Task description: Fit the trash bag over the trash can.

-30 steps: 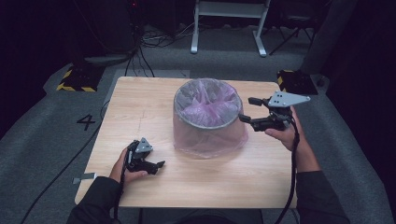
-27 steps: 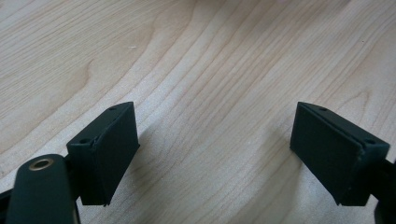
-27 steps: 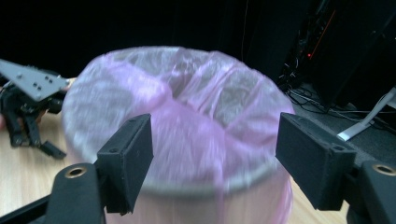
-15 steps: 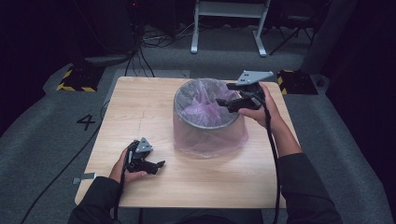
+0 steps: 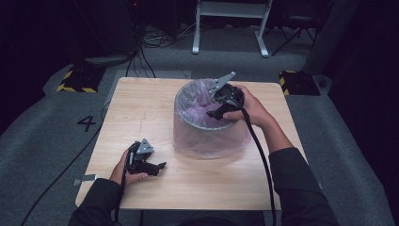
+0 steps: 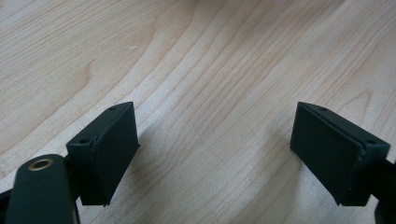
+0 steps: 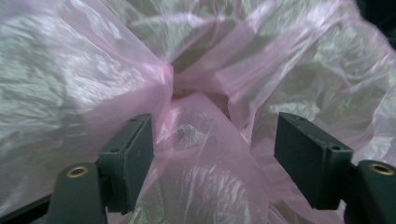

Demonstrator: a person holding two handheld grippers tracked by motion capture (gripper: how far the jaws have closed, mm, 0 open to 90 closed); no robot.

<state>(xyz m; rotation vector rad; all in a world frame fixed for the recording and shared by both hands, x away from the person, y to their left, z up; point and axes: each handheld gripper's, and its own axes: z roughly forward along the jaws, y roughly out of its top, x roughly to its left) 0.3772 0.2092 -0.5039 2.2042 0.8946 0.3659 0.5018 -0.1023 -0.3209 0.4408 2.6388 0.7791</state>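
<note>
With the left tongs (image 5: 157, 165) resting open and empty near the near-left corner of the light wooden desk (image 5: 141, 108), the open right tongs (image 5: 212, 104) reach into the round grey bin lined with a thin pink plastic bag (image 5: 207, 127) at the desk's middle, with loose film between their pads but not yet pinched, so next they probably must close on a fold.

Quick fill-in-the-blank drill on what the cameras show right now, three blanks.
1. The bin is lined with a thin ____ plastic bag.
2. The right gripper reaches into the bin with its jaws ____.
3. The left gripper rests over the bare ____ table.

Missing words: pink; open; wooden
</note>
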